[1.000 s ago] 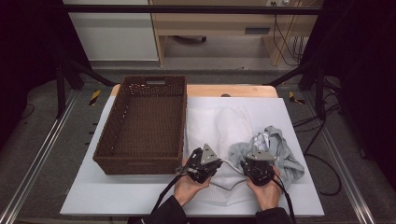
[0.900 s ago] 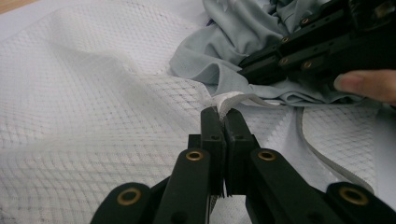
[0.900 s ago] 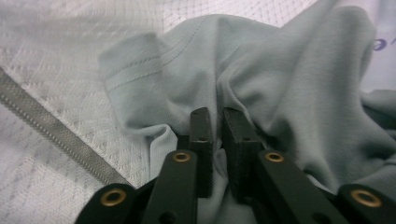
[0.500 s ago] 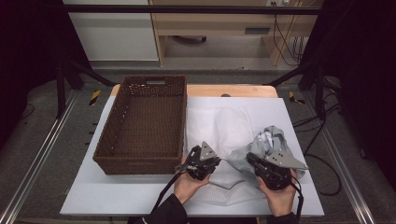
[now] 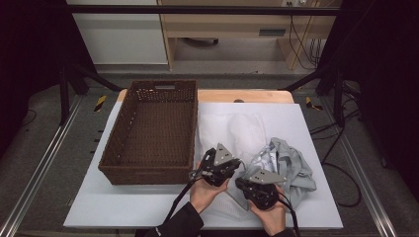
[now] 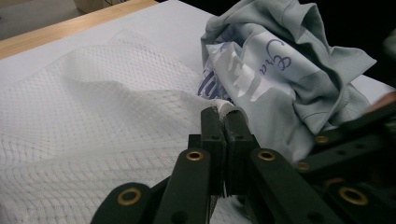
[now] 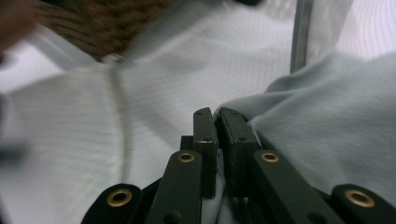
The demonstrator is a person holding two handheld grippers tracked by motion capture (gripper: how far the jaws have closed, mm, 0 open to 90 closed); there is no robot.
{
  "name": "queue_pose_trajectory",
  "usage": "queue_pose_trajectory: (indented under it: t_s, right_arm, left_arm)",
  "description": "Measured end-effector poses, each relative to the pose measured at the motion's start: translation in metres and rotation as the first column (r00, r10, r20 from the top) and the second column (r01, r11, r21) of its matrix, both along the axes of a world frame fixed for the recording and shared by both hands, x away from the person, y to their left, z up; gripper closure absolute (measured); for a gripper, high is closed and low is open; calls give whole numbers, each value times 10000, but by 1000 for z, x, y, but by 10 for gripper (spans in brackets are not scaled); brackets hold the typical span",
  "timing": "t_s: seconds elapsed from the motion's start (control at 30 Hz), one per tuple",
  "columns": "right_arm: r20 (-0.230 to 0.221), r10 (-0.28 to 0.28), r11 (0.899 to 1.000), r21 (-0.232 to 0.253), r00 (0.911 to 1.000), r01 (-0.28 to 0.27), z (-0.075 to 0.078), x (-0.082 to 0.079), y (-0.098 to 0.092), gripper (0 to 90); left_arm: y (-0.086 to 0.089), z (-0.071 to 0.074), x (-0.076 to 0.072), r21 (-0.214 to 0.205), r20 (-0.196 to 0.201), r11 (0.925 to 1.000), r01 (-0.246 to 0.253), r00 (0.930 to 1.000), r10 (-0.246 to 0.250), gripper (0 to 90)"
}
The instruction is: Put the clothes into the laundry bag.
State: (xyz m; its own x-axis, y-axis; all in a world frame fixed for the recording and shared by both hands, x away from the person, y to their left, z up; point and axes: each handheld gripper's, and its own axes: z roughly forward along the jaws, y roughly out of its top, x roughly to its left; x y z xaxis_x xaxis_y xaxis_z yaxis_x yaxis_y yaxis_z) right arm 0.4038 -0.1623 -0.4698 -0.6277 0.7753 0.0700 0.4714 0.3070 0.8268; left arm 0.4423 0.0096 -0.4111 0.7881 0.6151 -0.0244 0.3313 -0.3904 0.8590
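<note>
While both hand-held grippers (image 6: 223, 112) (image 7: 218, 114) pinch white mesh fabric (image 6: 93, 107), crumpled grey printed shirt (image 6: 289, 70) alongside, woven basket (image 5: 148, 133) near.

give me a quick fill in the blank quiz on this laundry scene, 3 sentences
1. The wicker basket to the left of the clothes is ____ inside.
2. The left gripper is shut on an edge of the white ____ fabric.
3. The crumpled grey shirt has lettering printed in ____.

Missing words: empty; mesh; purple
</note>
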Motion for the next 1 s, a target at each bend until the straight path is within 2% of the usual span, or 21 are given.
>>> queue_pose_trajectory:
  t_s: [0.07, 0.17, 0.27, 0.33, 0.37, 0.43, 0.5, 0.53, 0.57, 0.6, 0.63, 0.7, 0.73, 0.8, 0.83, 0.87, 0.93, 1.0]
  right_arm:
    - [-236, -310, 9993, -236, 9992, 304, -7, 7, 0, 840]
    - [-518, -291, 9985, -469, 9982, 267, -12, 9, 2, 774]
    - [-335, -86, 9997, -221, 9994, 79, -3, 4, -1, 705]
    - [251, -154, 9998, 95, 9996, 151, 12, -2, -7, 629]
    - [616, -326, 9994, 143, 9976, 318, 20, -5, -12, 578]
    - [1293, -877, 9961, 221, 9877, 856, 36, -8, -23, 509]
    - [1687, -1750, 9844, 122, 9700, 1754, 45, -7, -35, 441]
    - [1582, -2099, 9771, -11, 9649, 2127, 46, -4, -42, 409]
    - [1367, -2248, 9739, -17, 9648, 2272, 44, -1, -45, 387]
    - [986, -2221, 9748, 10, 9700, 2231, 38, 4, -48, 378]
    - [833, -2111, 9771, -91, 9739, 2126, 31, 8, -48, 383]
    - [661, -2100, 9750, -593, 9755, 2139, 18, 16, -45, 454]
    - [596, -2013, 9758, -751, 9777, 2055, 14, 19, -43, 515]
    - [372, -1938, 9758, -955, 9803, 1965, 10, 23, -42, 707]
    - [184, -1908, 9780, -826, 9815, 1917, 12, 23, -42, 813]
    - [83, -1810, 9809, -712, 9834, 1812, 14, 23, -44, 867]
    - [302, -1773, 9822, -573, 9837, 1788, 23, 19, -47, 885]
    - [655, -1515, 9883, -84, 9863, 1524, 37, 12, -50, 887]
  left_arm:
    - [1, -3, 0, 31, -46, 10000, 20, 10000, -20, 886]
    - [5, -9, 3, 21, -202, 10000, -43, 9998, 43, 886]
    - [11, -11, 4, -17, -292, 9999, -115, 9995, 115, 885]
    - [13, -12, 4, 0, -287, 9999, -134, 9995, 134, 885]
    - [15, -13, 4, 21, -283, 9999, -126, 9995, 127, 885]
    - [15, -14, 4, 67, -284, 9999, -133, 9995, 135, 885]
    - [16, -15, 3, 106, -273, 9999, -111, 9996, 114, 885]
    - [16, -16, 3, 107, -280, 9999, -102, 9996, 105, 885]
    - [16, -16, 4, 131, -295, 9999, -90, 9995, 94, 885]
    - [15, -17, 4, 124, -322, 9999, -67, 9995, 71, 885]
    - [15, -17, 5, 133, -368, 9999, -54, 9993, 59, 885]
    - [14, -18, 5, 202, -391, 9998, -43, 9992, 50, 885]
    - [14, -18, 4, 264, -399, 9996, -29, 9992, 39, 885]
    - [13, -19, 4, 361, -354, 9993, -65, 9993, 78, 885]
    - [13, -19, 4, 370, -340, 9993, -62, 9994, 74, 885]
    - [13, -19, 5, 363, -323, 9993, -89, 9994, 101, 886]
    - [14, -18, 5, 357, -322, 9993, -111, 9994, 123, 886]
    - [14, -17, 6, 335, -288, 9993, -150, 9995, 160, 886]
